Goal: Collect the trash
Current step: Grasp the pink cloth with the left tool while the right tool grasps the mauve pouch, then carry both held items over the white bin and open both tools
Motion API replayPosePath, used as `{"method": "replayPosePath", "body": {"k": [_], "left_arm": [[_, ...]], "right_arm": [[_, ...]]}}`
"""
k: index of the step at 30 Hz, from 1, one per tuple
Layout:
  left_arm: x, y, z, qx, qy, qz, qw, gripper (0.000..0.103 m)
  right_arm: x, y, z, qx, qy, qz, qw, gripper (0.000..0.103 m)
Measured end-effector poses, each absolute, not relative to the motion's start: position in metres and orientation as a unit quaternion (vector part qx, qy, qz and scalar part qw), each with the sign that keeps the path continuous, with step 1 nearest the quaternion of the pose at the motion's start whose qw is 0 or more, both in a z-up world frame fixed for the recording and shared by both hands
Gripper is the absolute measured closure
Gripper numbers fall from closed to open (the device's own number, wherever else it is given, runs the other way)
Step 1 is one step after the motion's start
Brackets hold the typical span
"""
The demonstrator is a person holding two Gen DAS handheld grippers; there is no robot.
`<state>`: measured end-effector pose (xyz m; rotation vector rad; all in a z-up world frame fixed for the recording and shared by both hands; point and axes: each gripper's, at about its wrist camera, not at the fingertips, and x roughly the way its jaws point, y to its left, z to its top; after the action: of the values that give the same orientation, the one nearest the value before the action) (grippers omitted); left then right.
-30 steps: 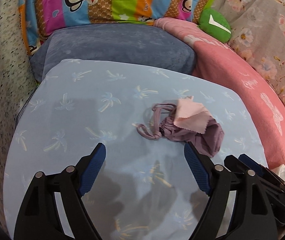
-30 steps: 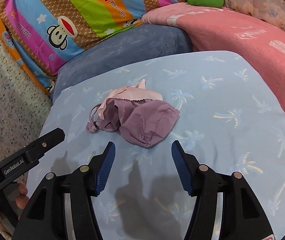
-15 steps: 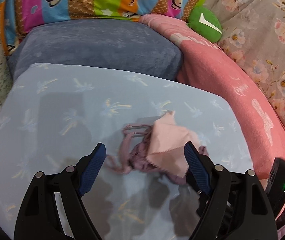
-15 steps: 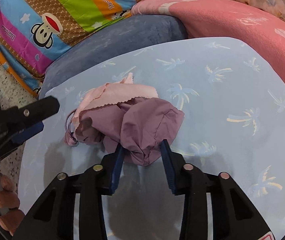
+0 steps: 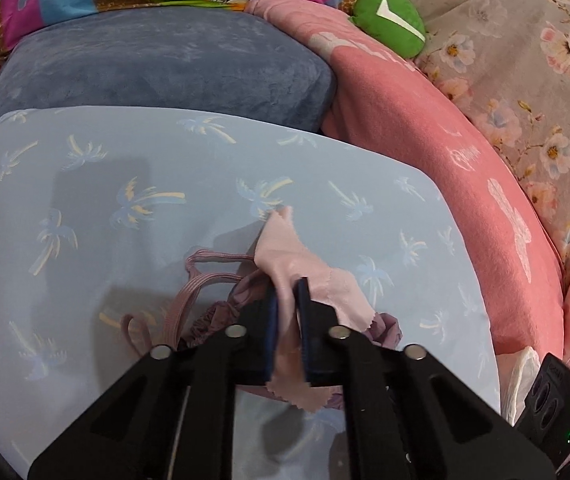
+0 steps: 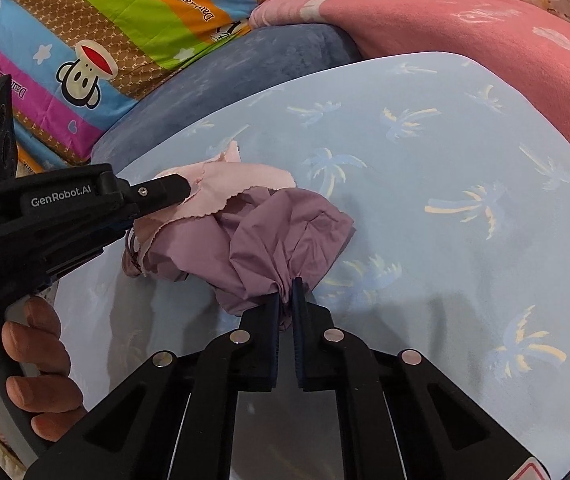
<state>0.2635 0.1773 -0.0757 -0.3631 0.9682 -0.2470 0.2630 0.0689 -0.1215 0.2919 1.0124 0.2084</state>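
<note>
With our left gripper (image 5: pixel 285 300) clamped on the one pink cloth (image 5: pixel 305 276) and our right gripper (image 6: pixel 285 300) pinching the one purple drawstring bag (image 6: pixel 281 236), both on the palm-print sheet (image 6: pixel 445 184), we risk the thin fabric slipping free or the bag's cords snagging if we lift unevenly.
</note>
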Motion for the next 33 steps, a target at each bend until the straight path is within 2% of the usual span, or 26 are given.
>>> {"method": "replayPosePath", "body": {"k": [4,15,33], "left_arm": [[0.253,0.173,-0.061,-0.172,0.448,-0.122,0.869,0.100],[0.211,0.147,-0.007,-0.162,0.402,-0.141,0.890,0.101],[0.157,0.061,0.034,-0.112,0.372,-0.200,0.899,0.101]], "right_arm": [[0.249,0.058,-0.114,0.150,0.477,0.100,0.860,0.099],[0.196,0.021,-0.059,0.165,0.431,0.095,0.882,0.100],[0.110,-0.075,0.047,0.208,0.318,0.057,0.923,0.100]]}}
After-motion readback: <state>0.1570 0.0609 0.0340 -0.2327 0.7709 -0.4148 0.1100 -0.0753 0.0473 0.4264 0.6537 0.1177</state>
